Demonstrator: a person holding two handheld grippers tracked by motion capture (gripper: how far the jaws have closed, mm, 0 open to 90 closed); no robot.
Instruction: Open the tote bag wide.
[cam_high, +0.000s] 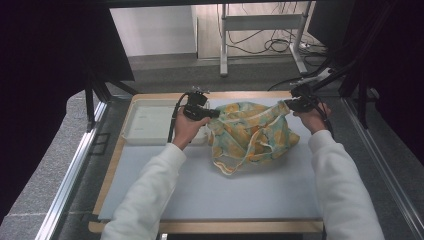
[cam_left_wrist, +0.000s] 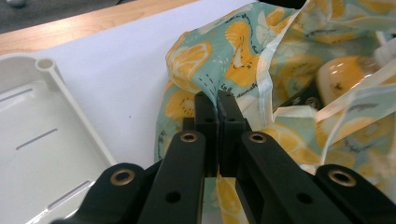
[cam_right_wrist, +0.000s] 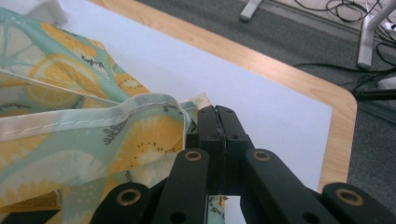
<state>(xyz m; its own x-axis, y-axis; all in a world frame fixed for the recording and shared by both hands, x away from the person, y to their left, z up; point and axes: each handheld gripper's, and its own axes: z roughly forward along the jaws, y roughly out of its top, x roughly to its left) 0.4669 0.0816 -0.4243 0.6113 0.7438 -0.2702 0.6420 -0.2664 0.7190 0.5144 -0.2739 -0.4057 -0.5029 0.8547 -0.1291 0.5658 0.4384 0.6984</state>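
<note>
Between the two grippers lies a bag (cam_high: 252, 134) of mint cloth printed with lemon slices, slumped on the grey mat (cam_high: 210, 192). At its one edge the left gripper (cam_high: 216, 114) has its jaws pressed together on a fold of the cloth; in the left gripper view the fabric (cam_left_wrist: 219, 60) bunches right at the jaw tips (cam_left_wrist: 217, 100). At the opposite edge the right gripper (cam_high: 288, 103) is likewise clamped on the bag, and the right gripper view shows the stitched hem (cam_right_wrist: 116, 114) running up to its closed jaw tips (cam_right_wrist: 215, 112). Beside the left gripper, away from the bag, sits a white tray (cam_high: 145, 125) on the table (cam_high: 235, 95). Loose straps (cam_high: 235, 165) trail from the bag toward the person.
</note>
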